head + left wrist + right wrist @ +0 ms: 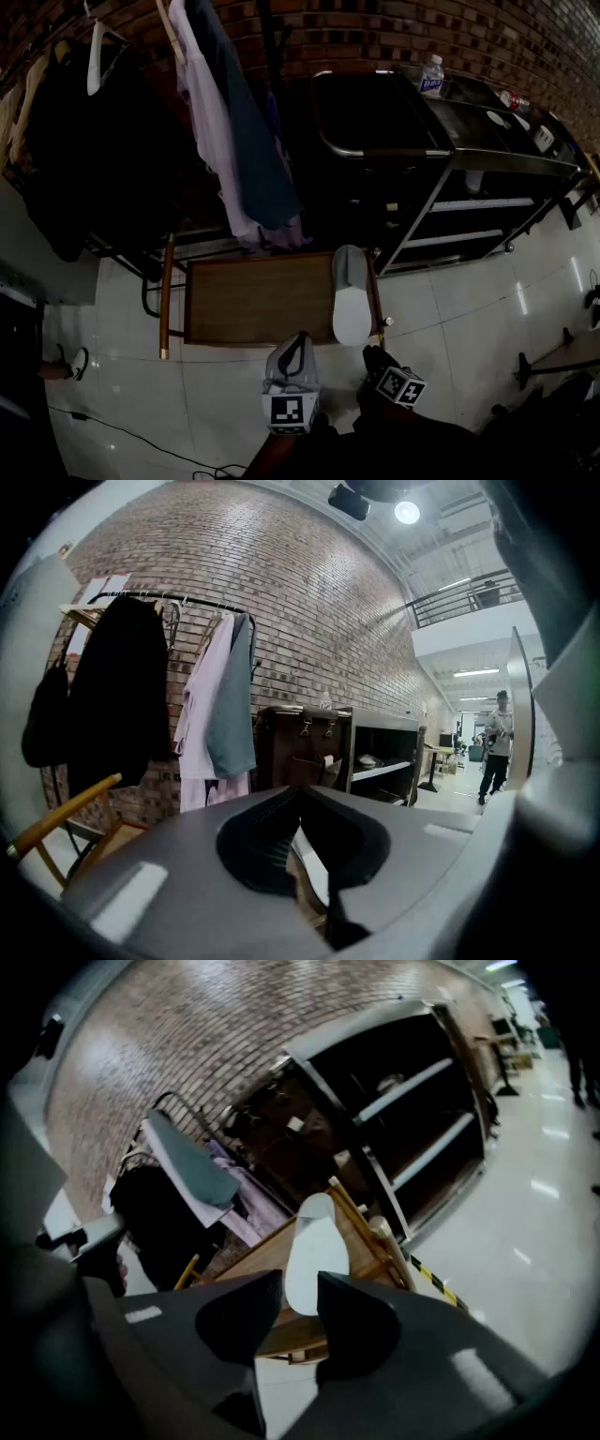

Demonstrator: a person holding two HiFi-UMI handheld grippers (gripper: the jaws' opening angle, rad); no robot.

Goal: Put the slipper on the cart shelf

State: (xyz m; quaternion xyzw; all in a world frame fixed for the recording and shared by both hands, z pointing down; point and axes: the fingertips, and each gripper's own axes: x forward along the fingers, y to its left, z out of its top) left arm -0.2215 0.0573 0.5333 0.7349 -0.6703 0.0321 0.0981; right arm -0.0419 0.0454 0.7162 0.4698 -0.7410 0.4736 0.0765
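Note:
A pale grey slipper lies sole up along the right edge of a low wooden table. My right gripper hovers just in front of its heel. In the right gripper view the jaws stand apart, the slipper's heel end shows in the gap, and no pad presses on it. My left gripper hangs before the table's front edge. In its own view the fingertips meet, with nothing held. The dark metal cart with its shelves stands behind the table to the right.
Clothes on a rack hang over the table's back. A water bottle and small items sit on the cart top. A cable lies on the tiled floor at front left. A person stands far off.

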